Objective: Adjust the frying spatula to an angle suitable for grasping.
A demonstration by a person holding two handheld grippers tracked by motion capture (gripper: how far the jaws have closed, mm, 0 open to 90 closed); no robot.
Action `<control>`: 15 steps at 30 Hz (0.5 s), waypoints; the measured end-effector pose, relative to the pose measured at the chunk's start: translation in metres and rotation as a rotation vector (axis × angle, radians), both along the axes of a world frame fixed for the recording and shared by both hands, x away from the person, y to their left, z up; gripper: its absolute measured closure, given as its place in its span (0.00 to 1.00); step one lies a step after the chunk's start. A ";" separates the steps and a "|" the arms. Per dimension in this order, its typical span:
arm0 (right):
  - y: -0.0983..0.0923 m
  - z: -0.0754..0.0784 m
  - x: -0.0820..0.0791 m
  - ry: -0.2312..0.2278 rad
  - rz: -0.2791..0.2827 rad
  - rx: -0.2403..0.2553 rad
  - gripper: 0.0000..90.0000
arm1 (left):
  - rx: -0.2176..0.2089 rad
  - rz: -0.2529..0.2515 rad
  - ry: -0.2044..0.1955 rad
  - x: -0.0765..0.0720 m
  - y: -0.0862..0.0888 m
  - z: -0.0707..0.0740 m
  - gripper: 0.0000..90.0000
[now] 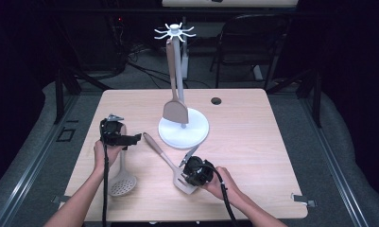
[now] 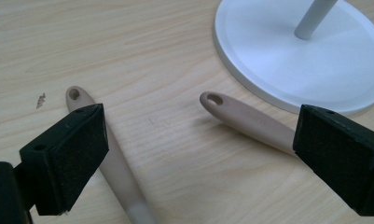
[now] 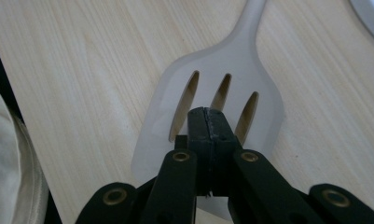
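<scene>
A beige slotted spatula point(image 1: 163, 156) lies flat on the wooden table, its head toward the front edge. My right gripper point(image 1: 186, 178) is shut just over that head, pads pressed together above the slots point(image 3: 207, 112) with nothing between them; the blade point(image 3: 222, 60) lies under them. My left gripper point(image 1: 133, 140) stands open point(image 2: 198, 126) at the left, low over the table. Between its jaws I see the spatula's handle end point(image 2: 250, 121) and a second handle point(image 2: 114, 172), that of a perforated skimmer point(image 1: 122, 182) lying beneath my left hand.
A white utensil stand point(image 1: 196, 135) with a round base point(image 2: 292, 60) and hooked top point(image 1: 174, 32) rises mid-table; a solid beige turner point(image 1: 174, 111) hangs from it. A cable hole point(image 1: 216, 100) sits behind it. A dark chair point(image 1: 253, 42) stands beyond the table.
</scene>
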State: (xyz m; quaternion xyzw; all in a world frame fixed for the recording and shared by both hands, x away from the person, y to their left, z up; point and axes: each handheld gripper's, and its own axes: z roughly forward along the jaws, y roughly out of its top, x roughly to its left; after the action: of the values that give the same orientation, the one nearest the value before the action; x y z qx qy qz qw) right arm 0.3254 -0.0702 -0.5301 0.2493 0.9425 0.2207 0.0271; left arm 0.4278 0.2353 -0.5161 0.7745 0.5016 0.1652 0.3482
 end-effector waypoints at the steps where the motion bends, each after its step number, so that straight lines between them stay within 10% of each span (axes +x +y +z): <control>1: 0.001 -0.003 0.000 0.007 0.001 -0.010 1.00 | 0.003 0.001 -0.004 0.000 -0.001 -0.001 0.04; 15: 0.003 -0.019 0.004 0.030 0.011 -0.060 1.00 | 0.019 -0.062 0.040 -0.003 -0.020 -0.008 0.04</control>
State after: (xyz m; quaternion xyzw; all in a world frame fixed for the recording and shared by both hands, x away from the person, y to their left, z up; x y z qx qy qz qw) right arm 0.3290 -0.0669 -0.5491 0.2465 0.9504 0.1885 0.0193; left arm 0.4247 0.2150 -0.5240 0.7960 0.4828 0.1435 0.3356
